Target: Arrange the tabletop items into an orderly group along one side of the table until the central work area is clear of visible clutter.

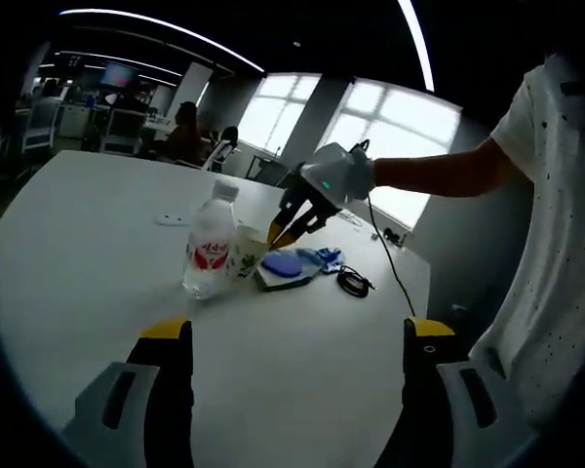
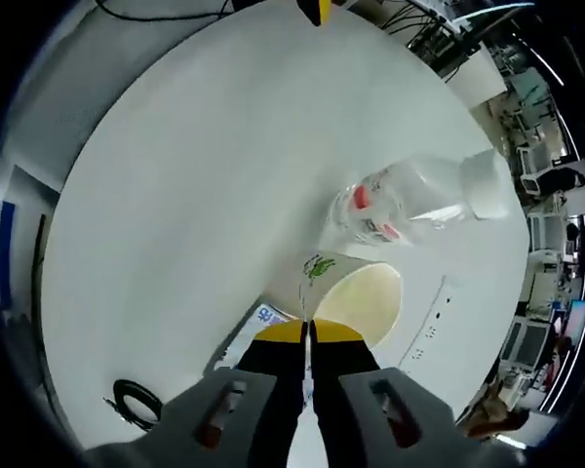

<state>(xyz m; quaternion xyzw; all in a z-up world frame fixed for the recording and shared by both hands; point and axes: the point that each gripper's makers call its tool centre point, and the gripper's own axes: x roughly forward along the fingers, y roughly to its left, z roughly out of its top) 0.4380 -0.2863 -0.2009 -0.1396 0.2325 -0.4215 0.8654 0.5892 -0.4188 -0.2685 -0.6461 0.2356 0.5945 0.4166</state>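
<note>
A clear water bottle [image 1: 210, 249] with a red label and white cap stands on the round white table [image 1: 97, 253]. Right beside it is a white paper cup [image 1: 249, 252] with green print. My right gripper [image 1: 288, 229] reaches in from the right and is shut on the cup's rim. In the right gripper view the shut gripper [image 2: 307, 331] pinches the near rim of the cup [image 2: 356, 292], whose inside looks empty, and the bottle [image 2: 409, 200] stands just past it. My left gripper [image 1: 297, 331] hangs open over the bare near table, well short of the bottle.
A blue disc [image 1: 283, 263] on a white pad, a blue cloth [image 1: 324, 257] and a coiled black cable [image 1: 354, 281] lie right of the cup. A flat white strip [image 1: 173, 220] lies behind the bottle. A person's arm and white shirt [image 1: 546, 253] fill the right side.
</note>
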